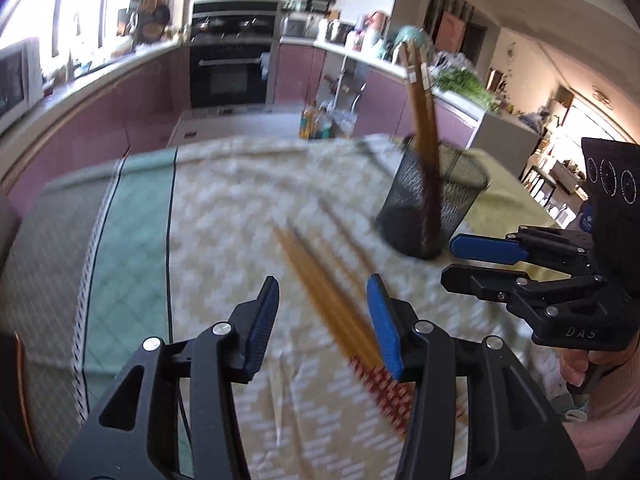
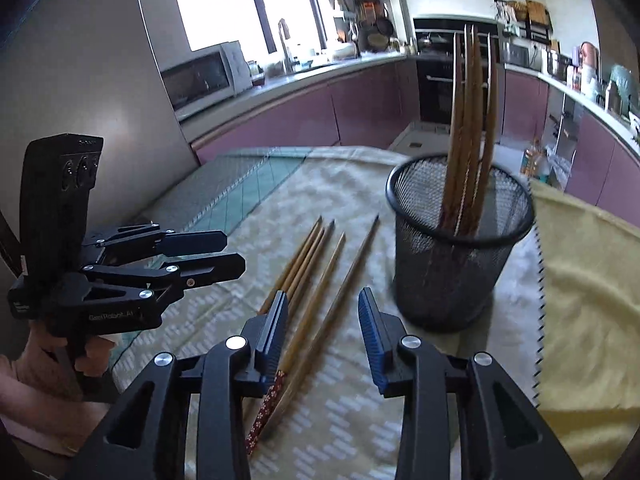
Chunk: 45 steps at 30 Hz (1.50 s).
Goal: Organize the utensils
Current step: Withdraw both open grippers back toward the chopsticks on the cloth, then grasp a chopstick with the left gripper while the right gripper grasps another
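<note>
Wooden chopsticks (image 2: 316,276), some with red patterned handles, lie on the tablecloth (image 2: 352,420) between the fingers of the wide-open right gripper (image 2: 323,330). More stand in the black mesh holder (image 2: 452,256) ahead, to its right. The left gripper (image 1: 323,318) also gapes, empty.

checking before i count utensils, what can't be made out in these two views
- Loose chopsticks, left wrist view: motion blur merges them; count unclear.
- Their patterned ends, right wrist view: partly hidden under the right gripper.
- Chopstick bottoms inside the mesh cup: obscured by dark mesh.
- Left gripper open, nothing held.
</note>
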Each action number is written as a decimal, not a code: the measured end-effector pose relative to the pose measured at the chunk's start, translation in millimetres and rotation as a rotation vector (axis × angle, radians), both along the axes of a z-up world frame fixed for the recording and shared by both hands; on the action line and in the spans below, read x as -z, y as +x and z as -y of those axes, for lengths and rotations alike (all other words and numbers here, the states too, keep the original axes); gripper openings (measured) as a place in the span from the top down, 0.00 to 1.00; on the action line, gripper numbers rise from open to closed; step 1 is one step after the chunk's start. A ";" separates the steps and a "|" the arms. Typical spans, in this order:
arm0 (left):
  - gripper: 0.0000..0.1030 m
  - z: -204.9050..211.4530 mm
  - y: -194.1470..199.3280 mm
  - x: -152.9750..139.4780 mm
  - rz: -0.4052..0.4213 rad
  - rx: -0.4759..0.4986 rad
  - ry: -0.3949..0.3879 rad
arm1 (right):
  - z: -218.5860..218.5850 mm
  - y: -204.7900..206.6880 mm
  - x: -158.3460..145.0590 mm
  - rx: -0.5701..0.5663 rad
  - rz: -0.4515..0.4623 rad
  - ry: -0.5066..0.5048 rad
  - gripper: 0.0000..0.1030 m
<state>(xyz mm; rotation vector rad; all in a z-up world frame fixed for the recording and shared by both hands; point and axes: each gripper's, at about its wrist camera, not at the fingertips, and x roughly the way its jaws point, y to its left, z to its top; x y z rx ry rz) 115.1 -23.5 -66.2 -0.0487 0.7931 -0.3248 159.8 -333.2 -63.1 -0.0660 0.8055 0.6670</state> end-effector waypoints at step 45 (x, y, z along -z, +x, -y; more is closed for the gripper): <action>0.93 1.6 23.0 31.7 -0.103 -0.046 -0.004 | -19.7 19.7 18.3 0.061 -0.033 -0.029 0.94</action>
